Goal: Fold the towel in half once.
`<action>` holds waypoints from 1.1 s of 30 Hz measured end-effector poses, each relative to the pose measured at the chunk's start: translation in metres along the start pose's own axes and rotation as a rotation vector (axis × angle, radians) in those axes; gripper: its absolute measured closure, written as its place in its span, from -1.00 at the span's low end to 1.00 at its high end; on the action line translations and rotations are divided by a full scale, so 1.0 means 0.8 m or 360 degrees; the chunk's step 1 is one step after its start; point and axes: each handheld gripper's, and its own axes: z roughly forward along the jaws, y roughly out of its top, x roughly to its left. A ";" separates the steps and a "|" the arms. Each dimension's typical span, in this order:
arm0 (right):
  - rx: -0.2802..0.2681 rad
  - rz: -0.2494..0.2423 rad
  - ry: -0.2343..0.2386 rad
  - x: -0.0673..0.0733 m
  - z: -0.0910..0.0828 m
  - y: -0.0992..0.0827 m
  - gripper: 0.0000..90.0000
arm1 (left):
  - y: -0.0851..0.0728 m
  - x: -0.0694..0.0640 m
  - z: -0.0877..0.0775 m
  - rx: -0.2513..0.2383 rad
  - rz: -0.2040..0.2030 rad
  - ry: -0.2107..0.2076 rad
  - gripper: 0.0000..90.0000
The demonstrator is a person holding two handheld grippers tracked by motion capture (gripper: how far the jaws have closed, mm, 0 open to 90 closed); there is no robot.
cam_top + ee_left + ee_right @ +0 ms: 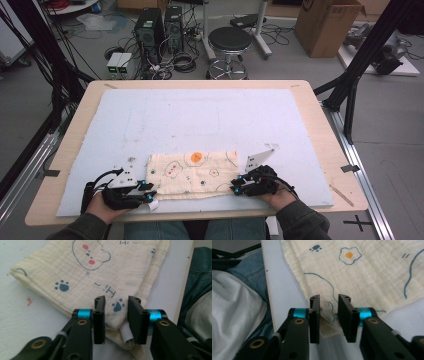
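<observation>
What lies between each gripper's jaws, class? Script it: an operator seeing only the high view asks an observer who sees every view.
Operator: Is the left gripper on the cloth?
Observer: It straddles the cloth's corner, jaws apart, with a blue paw print between them.
Operator: Anything else at that corner?
Observer: A white tag sticks out beneath it.
Operator: And the right gripper?
Observer: A raised fold of cloth rests against one jaw; a gap remains at the other.
</observation>
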 end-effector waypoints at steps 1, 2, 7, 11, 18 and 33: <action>-0.0002 -0.0006 -0.0004 -0.001 0.000 0.000 0.71 | 0.000 0.000 0.000 -0.0004 -0.0005 0.0001 0.69; -0.0004 -0.0001 -0.0002 -0.001 0.000 0.000 0.76 | 0.000 0.000 -0.001 -0.0013 -0.0006 0.0006 0.75; -0.0033 -0.0006 0.0006 0.001 -0.004 0.002 0.85 | 0.001 -0.001 -0.008 -0.0052 0.0009 0.0020 0.86; -0.0073 0.0012 0.0016 0.004 -0.012 0.004 0.86 | 0.002 -0.002 -0.015 -0.0085 0.0012 0.0027 0.88; -0.0091 -0.0003 0.0041 0.010 -0.014 0.003 0.85 | -0.001 -0.007 -0.019 -0.0065 0.0029 0.0008 0.89; -0.0195 0.0052 0.0059 0.001 -0.035 0.009 0.42 | 0.009 0.001 -0.026 -0.0170 -0.0041 -0.0052 0.25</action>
